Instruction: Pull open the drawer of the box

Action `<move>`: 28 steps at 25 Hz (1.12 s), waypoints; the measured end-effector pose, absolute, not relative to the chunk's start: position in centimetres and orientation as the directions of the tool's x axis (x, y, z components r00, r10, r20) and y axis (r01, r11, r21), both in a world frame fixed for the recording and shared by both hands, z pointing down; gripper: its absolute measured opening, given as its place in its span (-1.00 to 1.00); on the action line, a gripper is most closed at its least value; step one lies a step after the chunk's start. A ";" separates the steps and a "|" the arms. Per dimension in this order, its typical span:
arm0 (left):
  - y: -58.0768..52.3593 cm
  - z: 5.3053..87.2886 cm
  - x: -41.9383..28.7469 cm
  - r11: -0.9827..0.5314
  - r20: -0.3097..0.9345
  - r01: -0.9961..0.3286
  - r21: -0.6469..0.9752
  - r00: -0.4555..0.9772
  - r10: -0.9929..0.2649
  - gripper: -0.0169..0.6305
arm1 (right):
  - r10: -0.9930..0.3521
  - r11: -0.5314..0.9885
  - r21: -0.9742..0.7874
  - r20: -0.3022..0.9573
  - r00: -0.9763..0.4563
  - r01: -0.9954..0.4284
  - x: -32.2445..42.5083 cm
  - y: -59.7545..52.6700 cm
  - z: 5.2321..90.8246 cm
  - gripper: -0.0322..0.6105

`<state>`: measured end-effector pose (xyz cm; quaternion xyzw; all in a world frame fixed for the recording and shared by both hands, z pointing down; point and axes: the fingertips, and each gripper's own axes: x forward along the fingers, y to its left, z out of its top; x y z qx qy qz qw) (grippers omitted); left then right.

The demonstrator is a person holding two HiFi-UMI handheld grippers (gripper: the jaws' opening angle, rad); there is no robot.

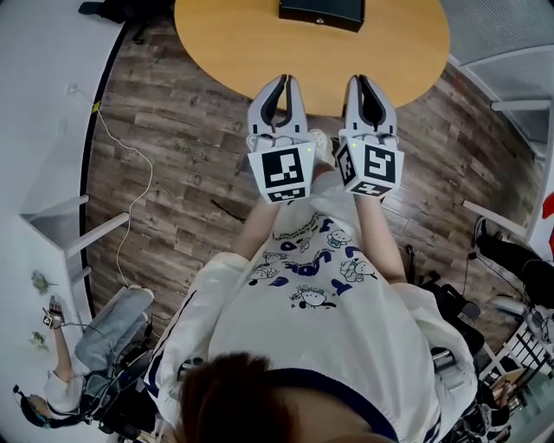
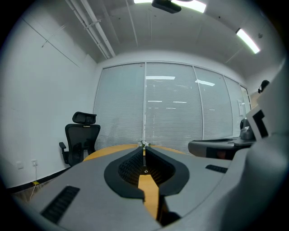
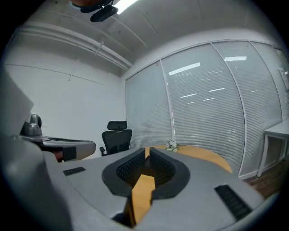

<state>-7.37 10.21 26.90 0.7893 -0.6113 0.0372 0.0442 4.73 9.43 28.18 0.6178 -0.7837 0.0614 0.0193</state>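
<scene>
A black box stands at the far side of the round wooden table, seen only in the head view; its drawer front cannot be made out. My left gripper and right gripper are held side by side over the table's near edge, well short of the box. Both are shut with nothing between the jaws. In the left gripper view the left gripper points level over the tabletop. The right gripper does the same in its own view.
A black office chair stands beyond the table by a glass wall with blinds. A small bunch of white flowers lies on the table. White shelving and a floor cable are on the left, where another person sits.
</scene>
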 end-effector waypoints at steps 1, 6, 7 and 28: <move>9.4 27.0 -7.2 -0.246 0.115 -0.969 0.025 0.248 -0.962 -0.88 | -0.965 0.230 -0.073 0.109 -0.237 -0.970 5.0 8.6 28.2 -0.80; 5.5 27.5 -6.2 -0.235 0.141 -0.972 0.019 0.236 -0.962 -0.88 | -0.959 0.243 -0.077 0.130 -0.252 -0.967 6.0 4.5 28.7 -0.80; 4.7 27.6 -6.0 -0.232 0.146 -0.973 0.020 0.232 -0.962 -0.88 | -0.957 0.247 -0.076 0.134 -0.255 -0.966 6.3 3.7 28.8 -0.80; -6.2 33.1 -2.3 -0.144 0.294 -0.989 0.038 0.148 -0.944 -0.88 | -0.916 0.303 -0.117 0.238 -0.323 -0.946 10.5 -7.3 33.8 -0.80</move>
